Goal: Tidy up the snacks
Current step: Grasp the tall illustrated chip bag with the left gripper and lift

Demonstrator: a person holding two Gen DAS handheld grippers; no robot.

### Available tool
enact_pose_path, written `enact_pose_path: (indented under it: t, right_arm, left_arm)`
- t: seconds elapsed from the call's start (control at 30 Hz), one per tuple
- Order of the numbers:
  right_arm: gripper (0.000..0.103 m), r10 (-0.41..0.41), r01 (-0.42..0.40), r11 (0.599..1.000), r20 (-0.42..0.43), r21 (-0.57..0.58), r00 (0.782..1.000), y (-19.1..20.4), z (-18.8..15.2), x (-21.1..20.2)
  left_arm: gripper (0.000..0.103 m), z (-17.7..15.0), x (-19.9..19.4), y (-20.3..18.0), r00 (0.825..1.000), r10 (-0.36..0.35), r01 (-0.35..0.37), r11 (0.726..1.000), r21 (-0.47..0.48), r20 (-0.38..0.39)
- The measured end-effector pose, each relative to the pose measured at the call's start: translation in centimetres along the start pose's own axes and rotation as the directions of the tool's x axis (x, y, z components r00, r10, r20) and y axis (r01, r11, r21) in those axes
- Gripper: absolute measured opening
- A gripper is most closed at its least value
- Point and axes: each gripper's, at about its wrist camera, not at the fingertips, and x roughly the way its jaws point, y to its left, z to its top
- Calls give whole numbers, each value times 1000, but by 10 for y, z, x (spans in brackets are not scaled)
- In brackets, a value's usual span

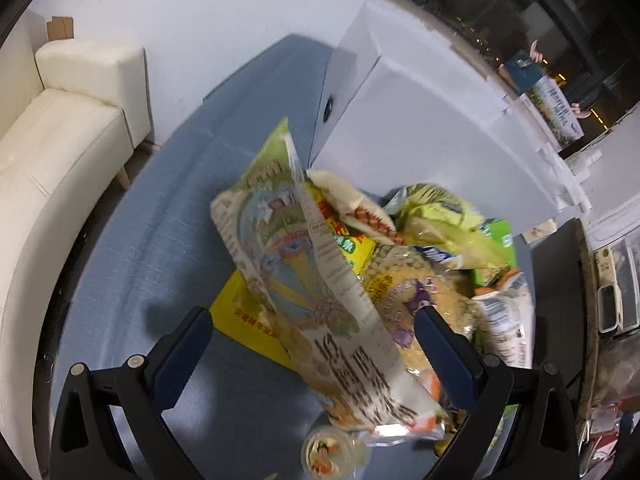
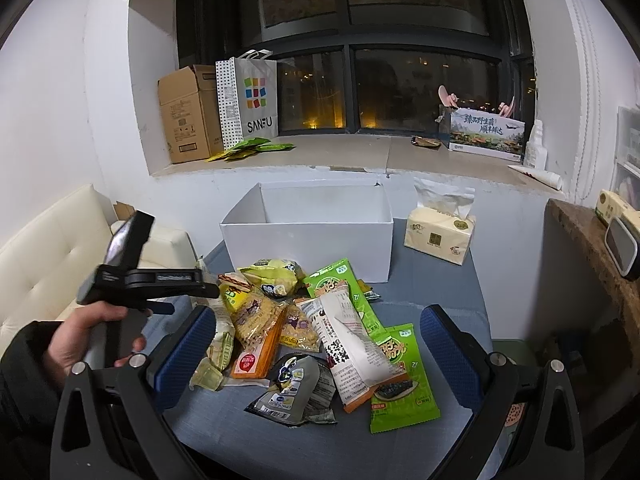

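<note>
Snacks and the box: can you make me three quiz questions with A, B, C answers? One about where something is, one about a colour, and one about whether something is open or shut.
1. Where is the box?
A. behind the snacks
B. on top of the snacks
C. under the snacks

2. What colour is the box?
A. red
B. white
C. black

3. How is the right gripper?
A. open
B. shut on a bag
C. shut on the box

Answers:
1. A: the box stands past the pile, nearer the wall.
2. B: all its walls look white.
3. A: its fingers are spread wide and hold nothing.
</note>
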Motion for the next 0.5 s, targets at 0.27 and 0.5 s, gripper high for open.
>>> enact_pose_path:
  t: [0.27, 0.5]
  right_arm:
    - [103, 0, 0, 1000, -5, 4, 1000, -2, -1, 2]
    - [103, 6, -6, 1000, -13, 15, 1000, -6, -3, 5]
  left_arm:
    - [34, -12, 17, 3, 999, -37, 38, 998, 42, -26]
    - [33, -32, -27, -3, 984, -110, 77, 972, 223, 141]
